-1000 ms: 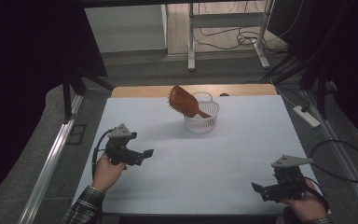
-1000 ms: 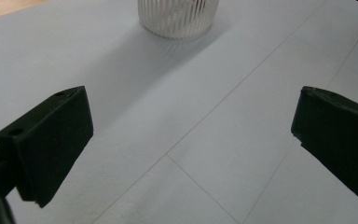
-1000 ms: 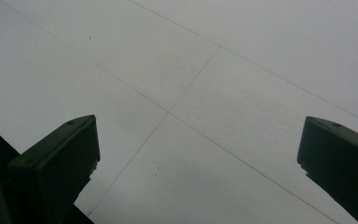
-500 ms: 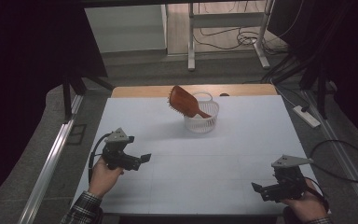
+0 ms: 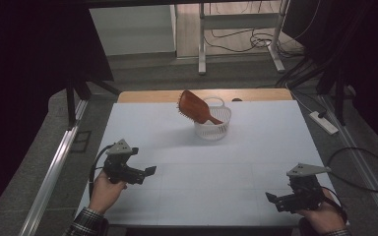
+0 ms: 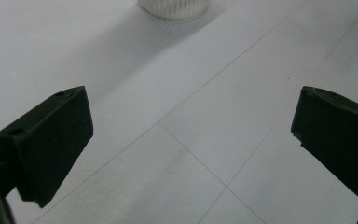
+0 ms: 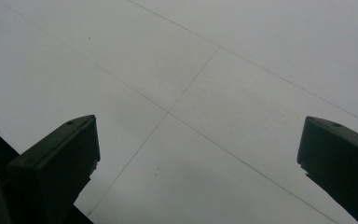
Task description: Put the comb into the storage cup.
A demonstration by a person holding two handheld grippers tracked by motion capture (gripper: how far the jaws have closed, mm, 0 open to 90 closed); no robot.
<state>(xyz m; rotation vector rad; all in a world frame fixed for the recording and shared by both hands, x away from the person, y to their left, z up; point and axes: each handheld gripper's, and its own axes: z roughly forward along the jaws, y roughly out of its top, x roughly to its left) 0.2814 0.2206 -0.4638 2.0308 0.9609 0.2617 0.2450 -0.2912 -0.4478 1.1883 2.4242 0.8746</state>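
Pulling my left gripper (image 5: 150,171) back toward the table's (image 5: 256,147) near-left edge, jaws wide and empty; right gripper (image 5: 271,198) idles wide at the near-right corner. Hairbrush (image 5: 193,106) sits propped in the white basket (image 5: 213,129) near the far edge, so looks finished.

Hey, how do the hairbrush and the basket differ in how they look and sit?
The hairbrush is reddish-brown and solid; the basket is white with slatted walls. The basket stands upright on the table; the hairbrush leans tilted, handle down inside the basket, head sticking out over its rim. Both sit at the far middle of the table, away from both tools.
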